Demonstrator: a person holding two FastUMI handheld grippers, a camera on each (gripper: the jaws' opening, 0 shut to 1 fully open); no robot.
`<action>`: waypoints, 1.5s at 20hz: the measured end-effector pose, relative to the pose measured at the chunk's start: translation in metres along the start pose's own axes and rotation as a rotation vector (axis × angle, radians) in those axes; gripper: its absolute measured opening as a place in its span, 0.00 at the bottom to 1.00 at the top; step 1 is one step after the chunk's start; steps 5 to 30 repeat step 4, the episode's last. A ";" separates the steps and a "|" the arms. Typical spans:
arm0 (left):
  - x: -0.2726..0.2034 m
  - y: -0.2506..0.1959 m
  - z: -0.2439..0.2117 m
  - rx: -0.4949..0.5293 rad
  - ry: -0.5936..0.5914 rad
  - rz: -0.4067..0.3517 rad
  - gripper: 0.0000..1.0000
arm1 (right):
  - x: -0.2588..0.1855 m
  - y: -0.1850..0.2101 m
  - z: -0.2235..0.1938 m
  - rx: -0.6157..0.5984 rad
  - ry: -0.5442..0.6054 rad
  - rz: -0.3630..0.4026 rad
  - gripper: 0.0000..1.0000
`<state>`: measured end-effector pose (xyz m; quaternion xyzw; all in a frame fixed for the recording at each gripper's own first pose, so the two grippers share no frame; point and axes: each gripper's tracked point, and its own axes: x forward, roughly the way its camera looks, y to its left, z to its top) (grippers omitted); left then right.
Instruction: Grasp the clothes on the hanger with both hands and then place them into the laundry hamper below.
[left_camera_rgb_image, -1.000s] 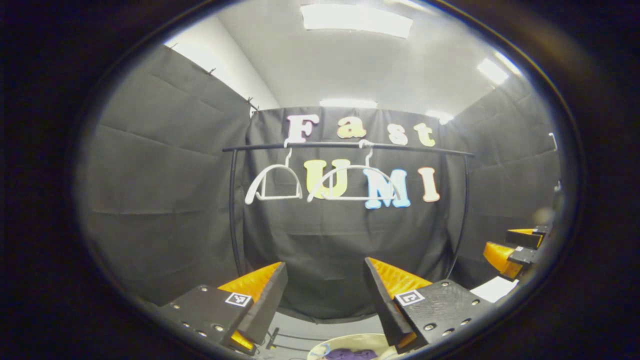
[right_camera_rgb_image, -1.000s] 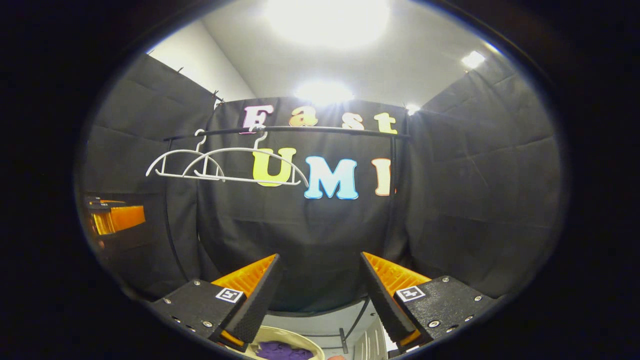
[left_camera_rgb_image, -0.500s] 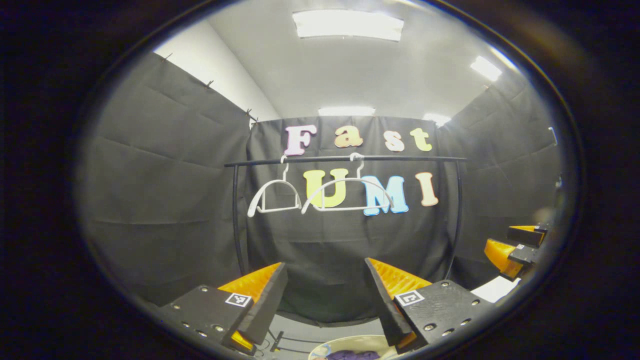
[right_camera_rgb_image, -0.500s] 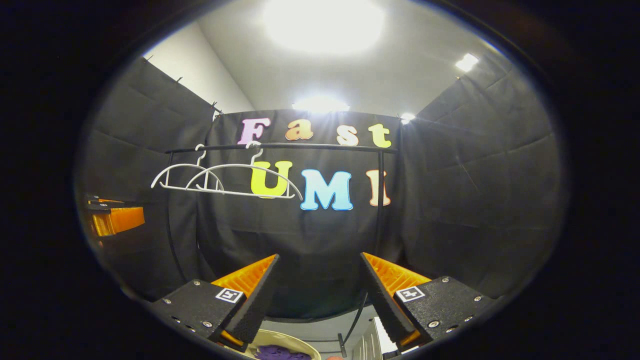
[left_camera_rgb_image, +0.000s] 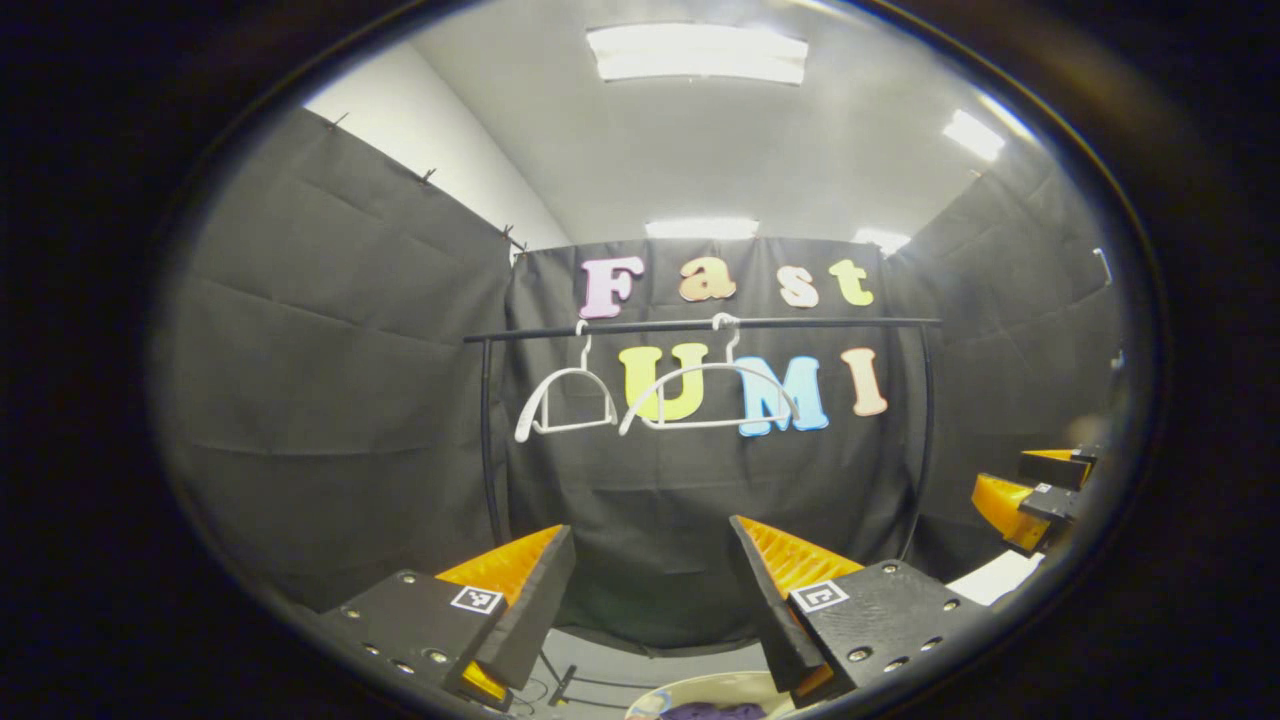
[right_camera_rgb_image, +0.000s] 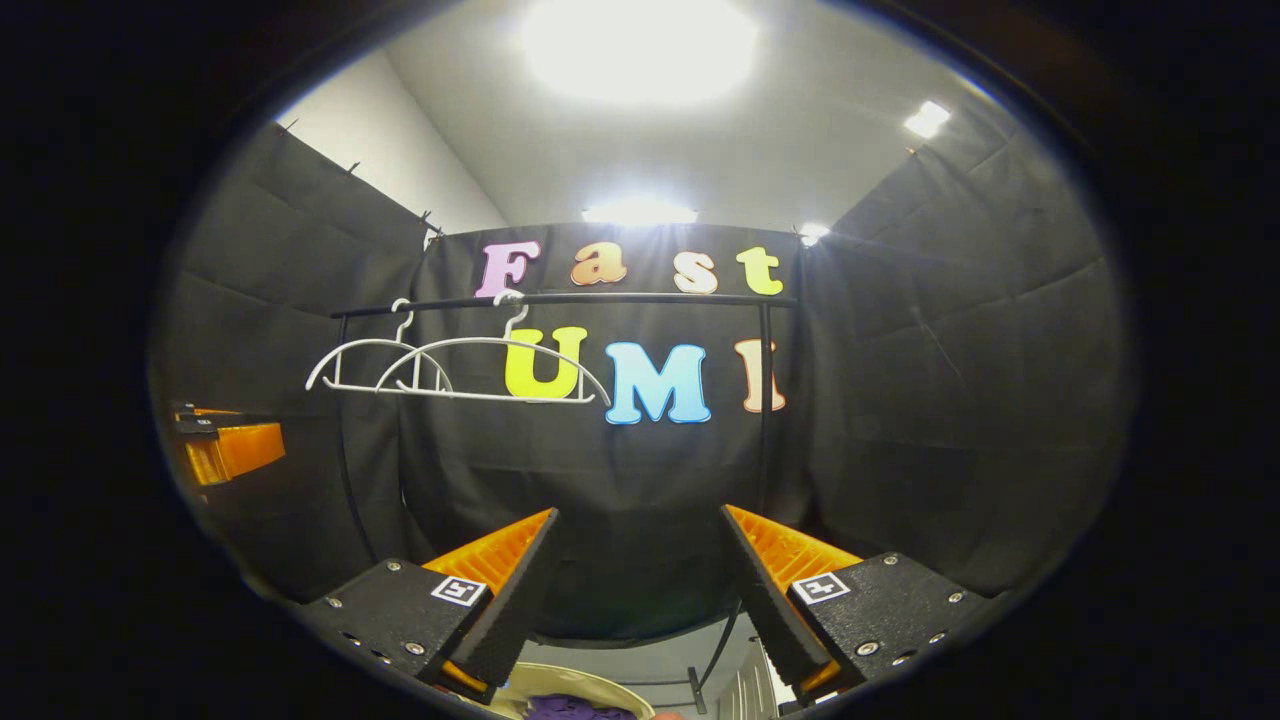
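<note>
Both grippers empty, jaws wide: left gripper (left_camera_rgb_image: 650, 600), right gripper (right_camera_rgb_image: 635, 595). Two bare white wire hangers (left_camera_rgb_image: 708, 395) on the thin black rail (left_camera_rgb_image: 700, 325), far ahead and above the jaws. Purple clothes (left_camera_rgb_image: 712, 711) already lying in the round cream laundry hamper (left_camera_rgb_image: 690, 692), just below the jaws. Since a second ago, rail and hangers sunk slightly lower in both views, hamper slipping out of sight. Likely task done, grippers tilting up and backing off.
</note>
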<state>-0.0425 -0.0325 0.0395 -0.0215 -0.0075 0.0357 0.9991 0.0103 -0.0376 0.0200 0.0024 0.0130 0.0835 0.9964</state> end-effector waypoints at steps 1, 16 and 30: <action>0.001 0.001 0.001 0.003 -0.003 0.002 0.93 | 0.002 0.000 0.001 0.003 -0.002 -0.003 0.95; 0.002 0.003 0.003 0.012 -0.012 0.004 0.83 | 0.004 0.002 0.002 0.001 -0.005 -0.008 0.95; 0.002 0.003 0.003 0.012 -0.012 0.004 0.83 | 0.004 0.002 0.002 0.001 -0.005 -0.008 0.95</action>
